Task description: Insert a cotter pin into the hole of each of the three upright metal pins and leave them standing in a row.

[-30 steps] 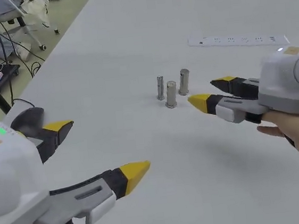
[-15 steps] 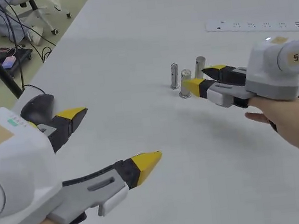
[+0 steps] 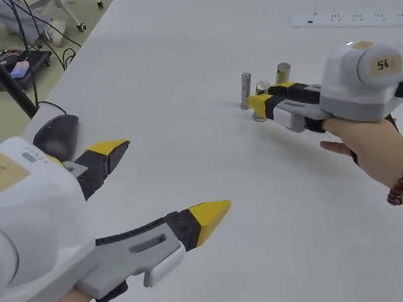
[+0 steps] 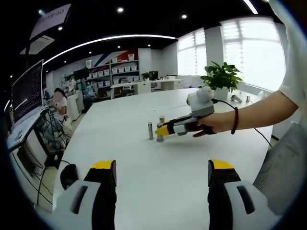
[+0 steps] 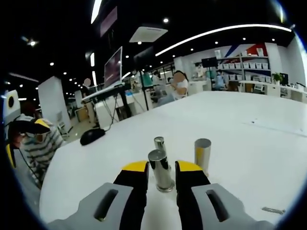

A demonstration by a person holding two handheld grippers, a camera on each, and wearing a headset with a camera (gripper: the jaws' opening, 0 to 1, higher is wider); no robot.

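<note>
None of the three upright metal pins shows a cotter pin through it, so I judge the task barely begun, with all three insertions left. The pins stand in a tight cluster rather than a clear row, at about 1 o'clock in the head view.

The right gripper [image 3: 268, 95] reaches in level from 3 o'clock, low over the white bench [image 3: 200, 64], with the person's right hand [image 3: 359, 138] wrapped under its body. In the right gripper view its jaws closely flank the nearest pin [image 5: 160, 170]. Whether they actually pinch it, I cannot tell. The slim pin [image 5: 159, 143] stands just behind at 12 o'clock and the thick pin [image 5: 202, 153] at 2 o'clock, both free of the jaws.

A small metal piece [image 5: 273, 210] lies on the bench at 5 o'clock in that view. It may be a cotter pin, but it is too small to tell.

The left gripper [image 3: 165, 180] hangs at 7 o'clock in the head view, well apart from the pins, its jaws spread wide and empty.
</note>
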